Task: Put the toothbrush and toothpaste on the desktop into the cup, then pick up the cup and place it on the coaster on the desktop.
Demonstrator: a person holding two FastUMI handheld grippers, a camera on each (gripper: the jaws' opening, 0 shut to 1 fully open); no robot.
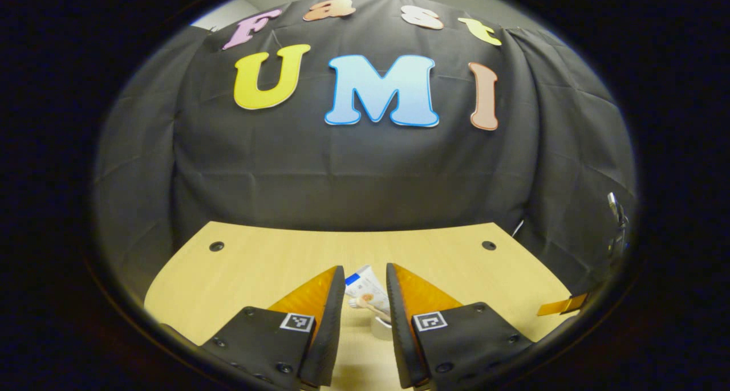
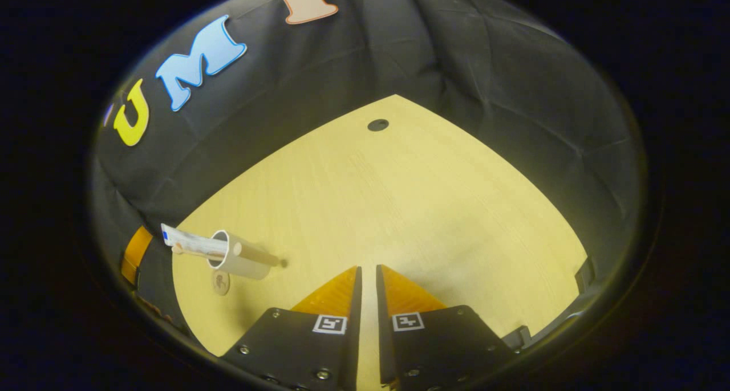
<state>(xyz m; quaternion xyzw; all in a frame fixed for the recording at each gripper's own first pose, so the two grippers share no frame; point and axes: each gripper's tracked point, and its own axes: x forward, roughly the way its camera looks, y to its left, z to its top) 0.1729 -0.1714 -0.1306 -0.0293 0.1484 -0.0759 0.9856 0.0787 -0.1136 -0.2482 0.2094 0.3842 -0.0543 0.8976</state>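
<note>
A pale cup [image 2: 242, 259] stands on the wooden desktop [image 2: 399, 197], with a white toothpaste tube [image 2: 191, 241] with a blue end and a toothbrush [image 2: 179, 248] sticking out of its mouth. A small round coaster [image 2: 221, 282] lies on the desk right beside the cup. In the left gripper view the cup [image 1: 381, 327], the tube [image 1: 365, 285] and the toothbrush [image 1: 369, 308] show through the gap of my left gripper [image 1: 366, 270], which is open and touches none of them. My right gripper [image 2: 368, 268] hovers over bare desk, its fingers almost together and holding nothing.
Black cloth walls close off the desk's far and side edges. Dark round holes [image 1: 217, 245] [image 1: 489, 245] sit near the back corners. The other gripper's finger [image 1: 562, 305] shows at the right rim of the left gripper view.
</note>
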